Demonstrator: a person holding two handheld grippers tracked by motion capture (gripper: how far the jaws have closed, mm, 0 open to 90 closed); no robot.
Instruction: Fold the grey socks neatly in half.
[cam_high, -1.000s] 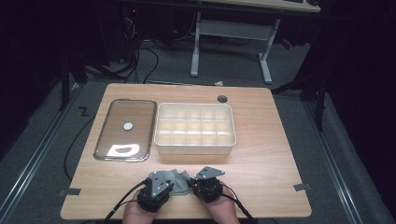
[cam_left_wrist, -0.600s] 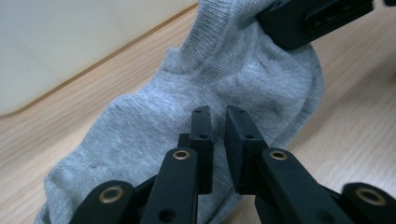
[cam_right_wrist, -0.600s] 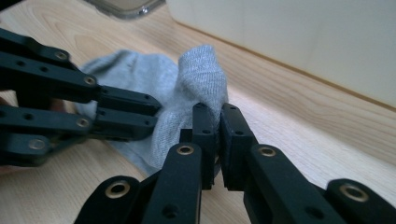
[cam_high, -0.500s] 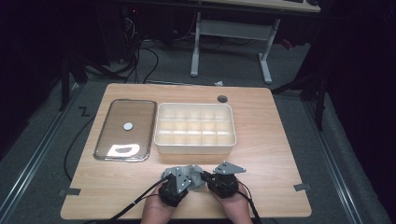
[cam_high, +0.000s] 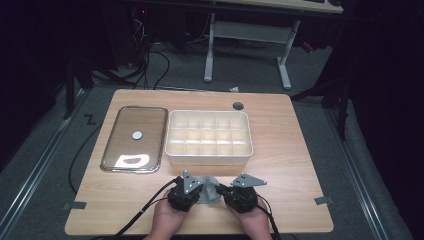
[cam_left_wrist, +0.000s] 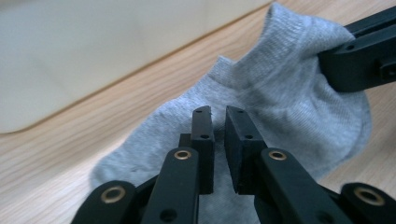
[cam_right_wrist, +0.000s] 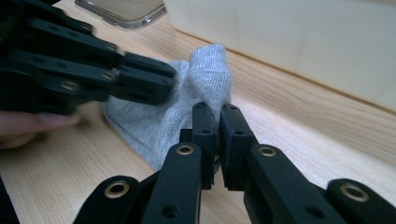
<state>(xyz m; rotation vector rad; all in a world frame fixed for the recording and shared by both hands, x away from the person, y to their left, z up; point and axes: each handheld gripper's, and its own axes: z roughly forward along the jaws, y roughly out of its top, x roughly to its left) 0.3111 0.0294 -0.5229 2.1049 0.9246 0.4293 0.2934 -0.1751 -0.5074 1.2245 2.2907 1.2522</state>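
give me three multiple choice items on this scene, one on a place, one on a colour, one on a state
1. Where does the sock lie?
A. inside the tray
B. on the table between tray and person
C. on the lid

2. What colour is the sock?
A. grey
B. red
C. green

3. How do the two claws stand?
A. both wide open
B. both shut on the sock
C. one lies set down

Key: 1 B, in the high view it sits in front of the tray. 2 A, grey knit in both gripper views. 3 B, left claw and right claw each pinch its fabric.
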